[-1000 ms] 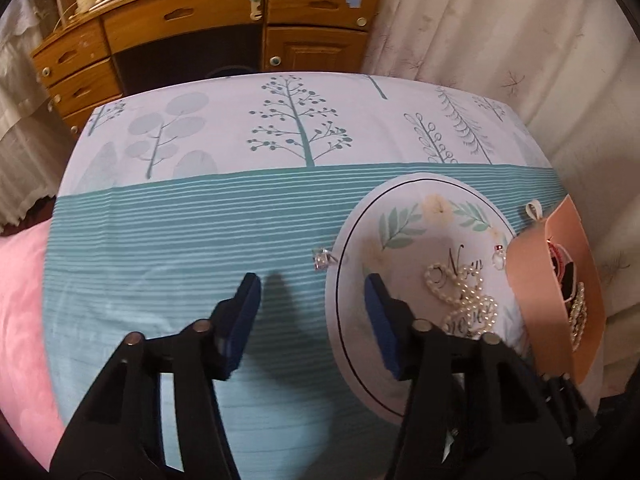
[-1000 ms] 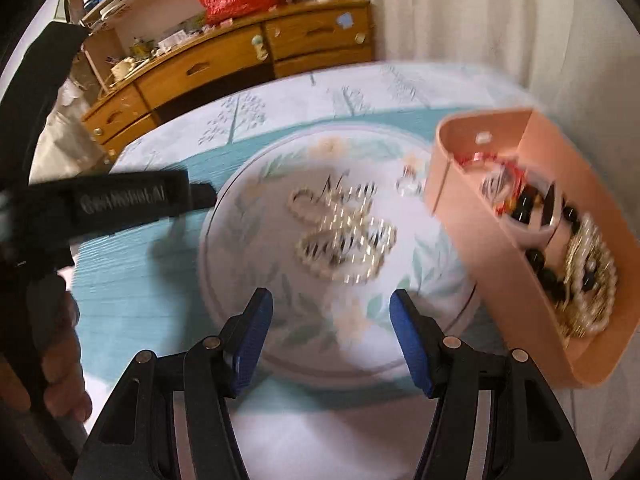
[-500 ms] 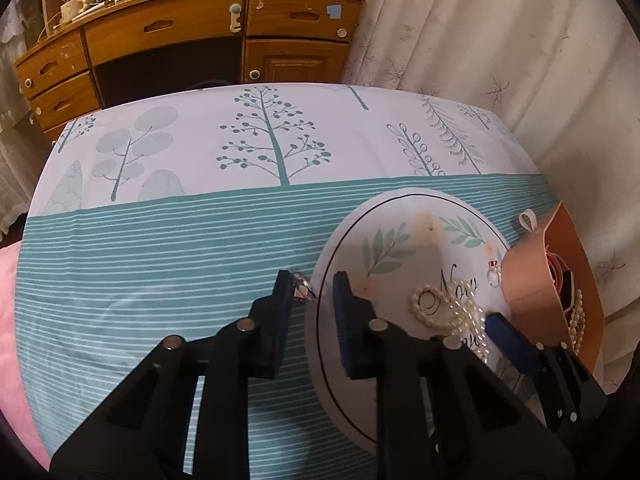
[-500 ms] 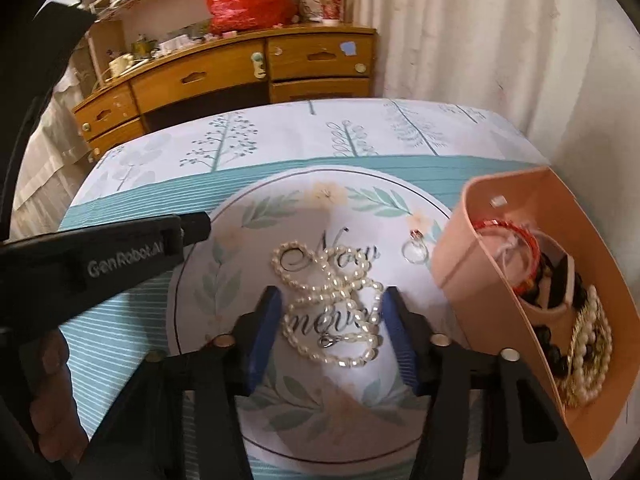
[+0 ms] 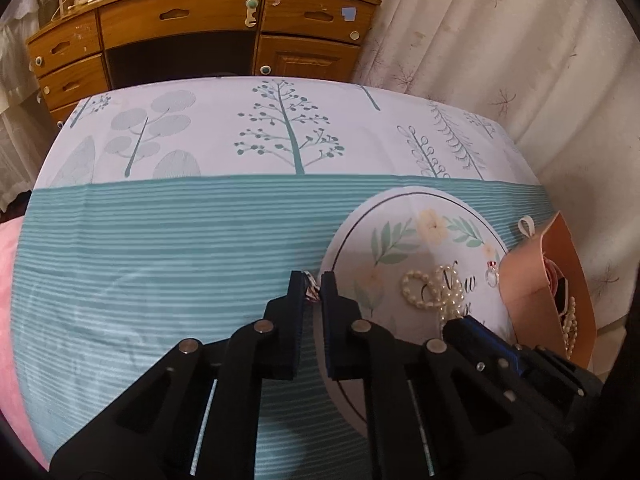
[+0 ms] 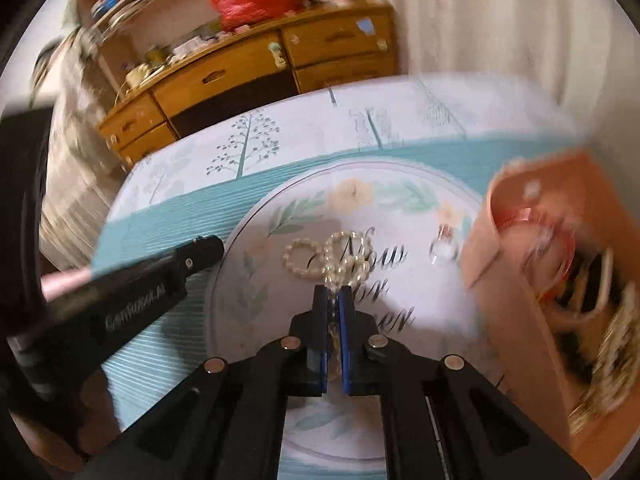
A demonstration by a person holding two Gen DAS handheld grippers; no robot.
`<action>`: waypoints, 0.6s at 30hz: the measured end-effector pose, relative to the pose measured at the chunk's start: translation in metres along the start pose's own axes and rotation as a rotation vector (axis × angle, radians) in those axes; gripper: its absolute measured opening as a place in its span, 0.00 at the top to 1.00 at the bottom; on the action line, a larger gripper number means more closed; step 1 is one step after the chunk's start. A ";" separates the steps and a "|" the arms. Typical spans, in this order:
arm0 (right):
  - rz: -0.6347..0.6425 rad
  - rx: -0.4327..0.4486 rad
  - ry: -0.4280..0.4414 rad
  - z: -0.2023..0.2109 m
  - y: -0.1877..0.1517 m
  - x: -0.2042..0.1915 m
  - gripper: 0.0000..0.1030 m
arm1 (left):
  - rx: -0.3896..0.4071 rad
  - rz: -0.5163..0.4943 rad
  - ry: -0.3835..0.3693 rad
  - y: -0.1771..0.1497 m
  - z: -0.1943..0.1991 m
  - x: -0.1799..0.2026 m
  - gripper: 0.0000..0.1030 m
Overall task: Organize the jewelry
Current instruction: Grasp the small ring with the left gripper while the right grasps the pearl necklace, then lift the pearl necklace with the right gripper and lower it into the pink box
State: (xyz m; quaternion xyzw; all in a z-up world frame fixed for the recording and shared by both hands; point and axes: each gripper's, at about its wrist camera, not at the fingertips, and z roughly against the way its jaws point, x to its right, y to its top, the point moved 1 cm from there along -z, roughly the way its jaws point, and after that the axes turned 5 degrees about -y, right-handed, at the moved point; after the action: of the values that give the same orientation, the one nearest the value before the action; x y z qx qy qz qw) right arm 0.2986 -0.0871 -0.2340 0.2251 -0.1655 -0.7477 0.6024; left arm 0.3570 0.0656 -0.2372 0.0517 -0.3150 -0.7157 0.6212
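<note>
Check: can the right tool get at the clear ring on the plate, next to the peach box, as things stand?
Probably not yet: the right tool is shut on the pearl necklace. The ring lies uncovered on the plate, so the path looks free.

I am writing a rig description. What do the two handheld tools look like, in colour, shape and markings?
Both are alike. The left tool and right tool have matte black angular linkage arms with round silver pivot pins and flat blue pads. The left tool's black body carries pale lettering, blurred. No cables or sleeves show.
</note>
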 end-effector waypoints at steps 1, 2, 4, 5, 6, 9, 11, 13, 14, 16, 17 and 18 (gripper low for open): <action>-0.046 -0.016 0.025 0.000 -0.001 0.005 0.97 | 0.003 0.003 0.002 -0.003 0.002 -0.001 0.94; -0.074 -0.027 0.041 -0.001 -0.002 0.007 0.97 | 0.002 0.006 0.004 -0.005 0.004 -0.001 0.94; -0.111 -0.040 0.062 0.001 -0.007 0.011 0.97 | -0.005 0.010 0.002 -0.010 0.008 -0.001 0.94; -0.119 -0.045 0.074 0.002 -0.009 0.012 0.97 | -0.010 0.010 0.001 -0.013 0.010 -0.001 0.94; -0.131 -0.049 0.088 0.004 -0.012 0.013 0.97 | -0.016 0.009 0.000 -0.016 0.012 0.000 0.94; -0.151 -0.074 0.138 0.011 -0.019 0.016 0.97 | -0.016 0.008 -0.003 -0.028 0.020 0.004 0.94; -0.147 -0.080 0.161 0.017 -0.023 0.019 0.97 | -0.013 0.016 -0.008 -0.036 0.025 0.006 0.94; -0.140 -0.081 0.187 0.025 -0.026 0.023 0.97 | -0.019 0.035 -0.019 -0.045 0.029 0.009 0.94; -0.138 -0.080 0.199 0.030 -0.028 0.026 0.97 | -0.020 0.046 -0.028 -0.049 0.031 0.010 0.94; -0.122 -0.067 0.228 0.043 -0.031 0.031 0.97 | -0.023 0.056 -0.040 -0.056 0.035 0.016 0.94; -0.110 -0.056 0.239 0.049 -0.032 0.034 0.97 | -0.032 0.055 -0.037 -0.059 0.036 0.020 0.94; -0.095 -0.040 0.255 0.057 -0.033 0.036 0.97 | -0.040 0.051 -0.028 -0.061 0.037 0.024 0.94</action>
State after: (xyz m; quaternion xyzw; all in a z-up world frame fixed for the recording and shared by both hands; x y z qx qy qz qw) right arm 0.2342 -0.1165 -0.2080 0.3139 -0.0620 -0.7437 0.5870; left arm 0.2822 0.0598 -0.2313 0.0210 -0.3105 -0.7066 0.6355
